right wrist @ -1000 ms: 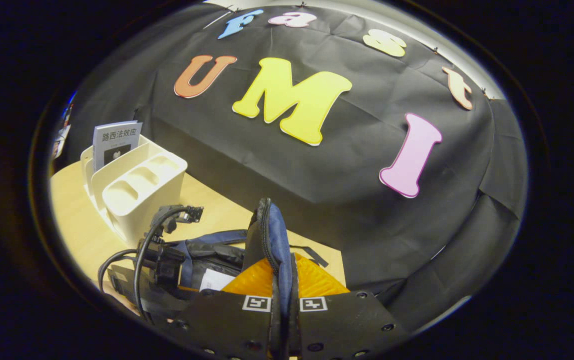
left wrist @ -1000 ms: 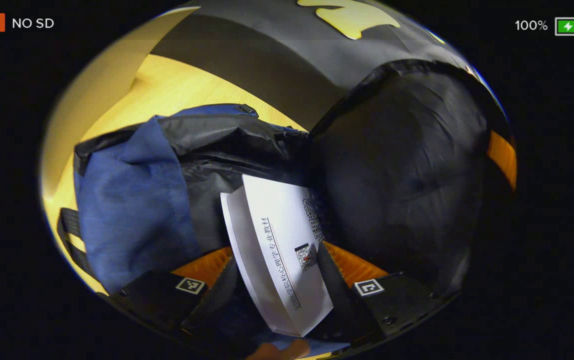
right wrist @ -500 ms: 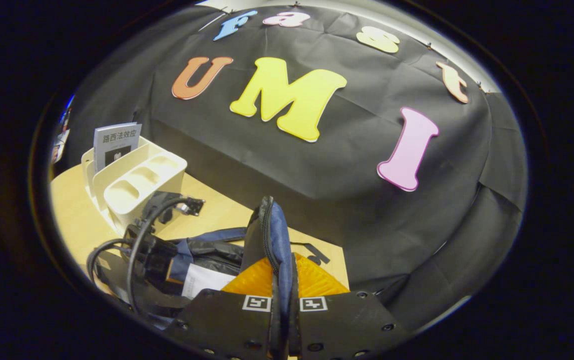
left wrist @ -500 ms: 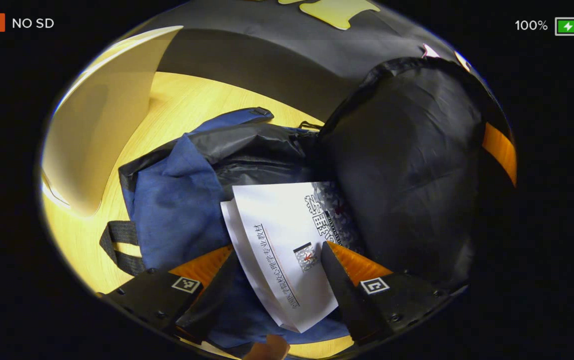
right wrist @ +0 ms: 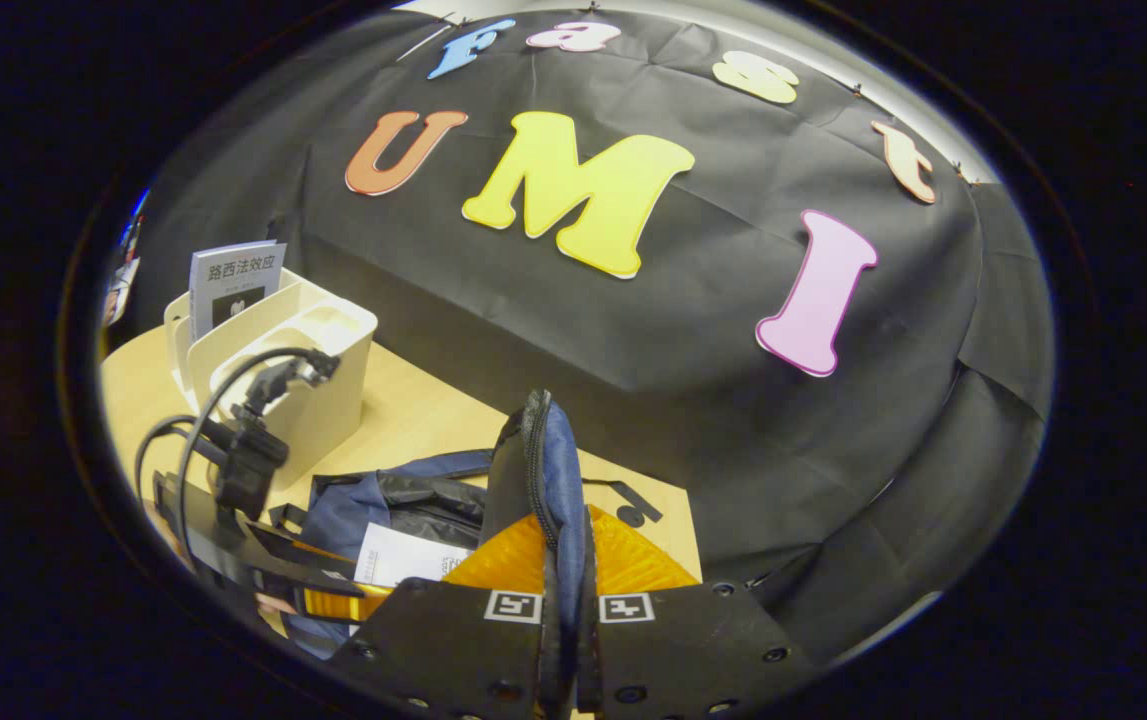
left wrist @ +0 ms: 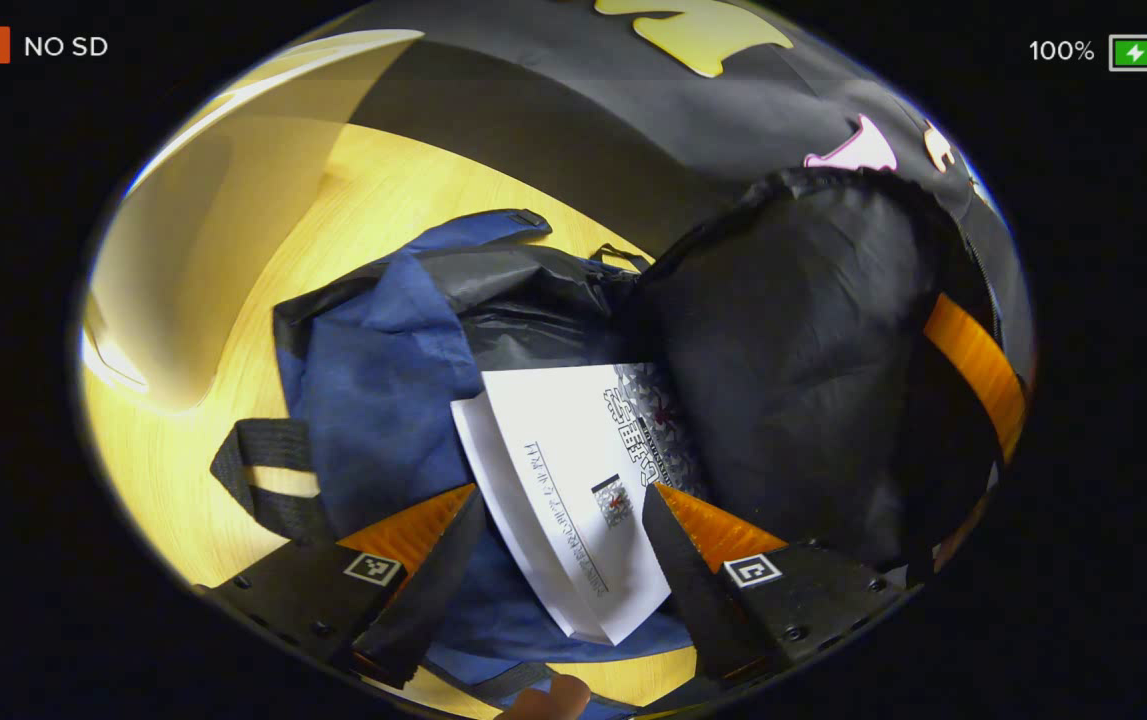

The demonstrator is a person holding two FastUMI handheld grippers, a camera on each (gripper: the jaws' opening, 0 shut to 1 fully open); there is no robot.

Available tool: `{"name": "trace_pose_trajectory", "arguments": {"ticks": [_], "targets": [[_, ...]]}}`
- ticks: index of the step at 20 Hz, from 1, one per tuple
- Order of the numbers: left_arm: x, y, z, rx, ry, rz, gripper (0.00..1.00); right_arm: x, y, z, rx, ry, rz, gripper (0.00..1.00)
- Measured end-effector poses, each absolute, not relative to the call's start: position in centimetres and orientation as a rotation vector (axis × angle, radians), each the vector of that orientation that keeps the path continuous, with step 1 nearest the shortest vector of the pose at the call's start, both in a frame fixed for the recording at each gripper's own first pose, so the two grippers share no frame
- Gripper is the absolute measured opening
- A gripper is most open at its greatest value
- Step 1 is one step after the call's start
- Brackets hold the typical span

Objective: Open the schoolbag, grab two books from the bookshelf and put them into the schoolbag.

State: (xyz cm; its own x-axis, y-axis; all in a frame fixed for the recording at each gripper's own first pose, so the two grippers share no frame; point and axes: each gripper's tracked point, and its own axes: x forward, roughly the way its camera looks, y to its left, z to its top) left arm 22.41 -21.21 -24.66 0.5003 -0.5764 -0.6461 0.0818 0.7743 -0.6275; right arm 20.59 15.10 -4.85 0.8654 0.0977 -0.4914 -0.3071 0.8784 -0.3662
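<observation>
Right gripper [right wrist: 565,590] pinches the schoolbag's zippered flap [right wrist: 538,470] upright; left gripper [left wrist: 558,545], fingers spread, flanks a white book [left wrist: 558,470] half inside the blue schoolbag [left wrist: 373,400]; second book [right wrist: 233,285] stands in the white bookshelf [right wrist: 323,370]

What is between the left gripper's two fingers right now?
In the left gripper view, the white book lies between the open left gripper, half inside the schoolbag.
</observation>
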Motion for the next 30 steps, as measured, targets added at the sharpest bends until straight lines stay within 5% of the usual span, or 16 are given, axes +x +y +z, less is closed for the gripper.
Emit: {"name": "trace_pose_trajectory", "arguments": {"ticks": [8, 21, 30], "targets": [[18.8, -16.4, -20.5, -0.382, 0.834, -0.44, 0.98, 20.1, 15.5, -5.1, -0.45, 0.477, 0.202, 0.06], [18.5, -2.0, -7.8, -0.206, 0.44, -0.262, 0.96, 20.1, 14.6, -5.0, -0.319, 0.492, 0.198, 0.06], [23.0, 7.8, -4.3, -0.049, 0.415, -0.06, 0.96, 20.4, 13.6, -4.8, -0.284, 0.482, 0.201, 0.06]]}}
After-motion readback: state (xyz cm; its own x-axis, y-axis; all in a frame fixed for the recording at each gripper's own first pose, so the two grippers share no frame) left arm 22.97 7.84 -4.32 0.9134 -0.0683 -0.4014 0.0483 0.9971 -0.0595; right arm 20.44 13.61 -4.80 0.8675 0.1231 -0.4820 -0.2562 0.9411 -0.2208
